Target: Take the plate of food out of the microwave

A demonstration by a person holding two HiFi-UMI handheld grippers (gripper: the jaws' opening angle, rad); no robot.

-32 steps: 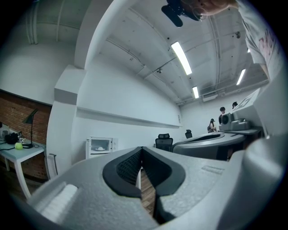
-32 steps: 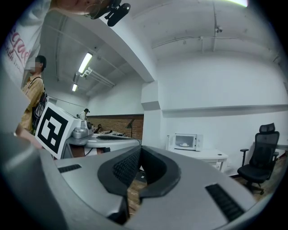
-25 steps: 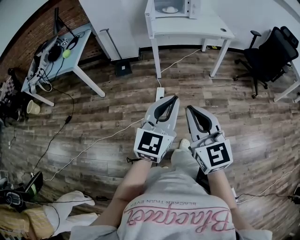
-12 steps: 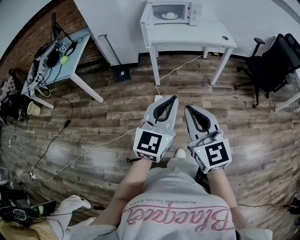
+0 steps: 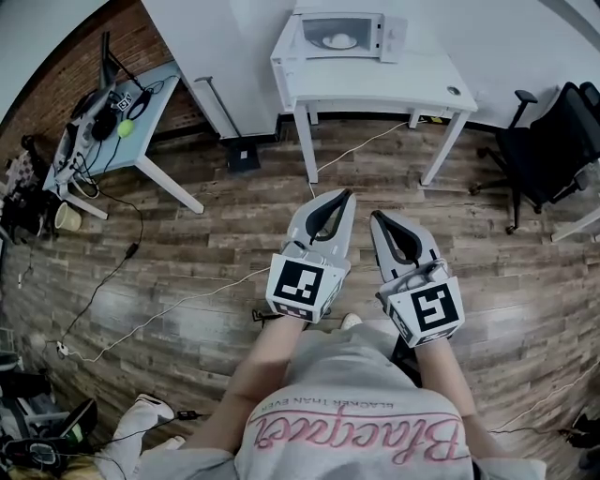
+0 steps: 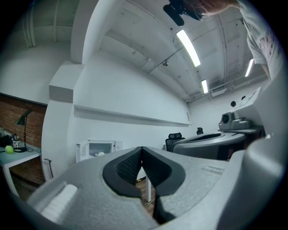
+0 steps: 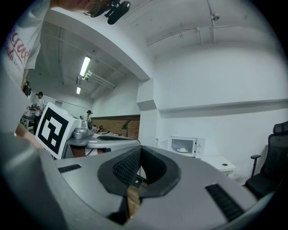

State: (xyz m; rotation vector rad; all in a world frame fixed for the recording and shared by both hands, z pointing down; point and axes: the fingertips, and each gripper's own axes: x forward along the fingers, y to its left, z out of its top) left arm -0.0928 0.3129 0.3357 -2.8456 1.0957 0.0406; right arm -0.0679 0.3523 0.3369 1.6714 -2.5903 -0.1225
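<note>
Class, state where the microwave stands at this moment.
In the head view the microwave stands at top centre, on the back left part of the white table, against the white wall.

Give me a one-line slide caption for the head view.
Left claw and right claw, shut and empty, above the wooden floor, facing the microwave on the white table, plate of food inside.

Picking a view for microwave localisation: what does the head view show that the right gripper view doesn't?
Head view only: the wood floor with its cables, and the blue desk carrying a green ball.
Right gripper view only: ceiling lights and people far off at the left.
Both: the microwave on the white table, the plate of food inside it, the black chair, and the right tongs, shut and empty.
</note>
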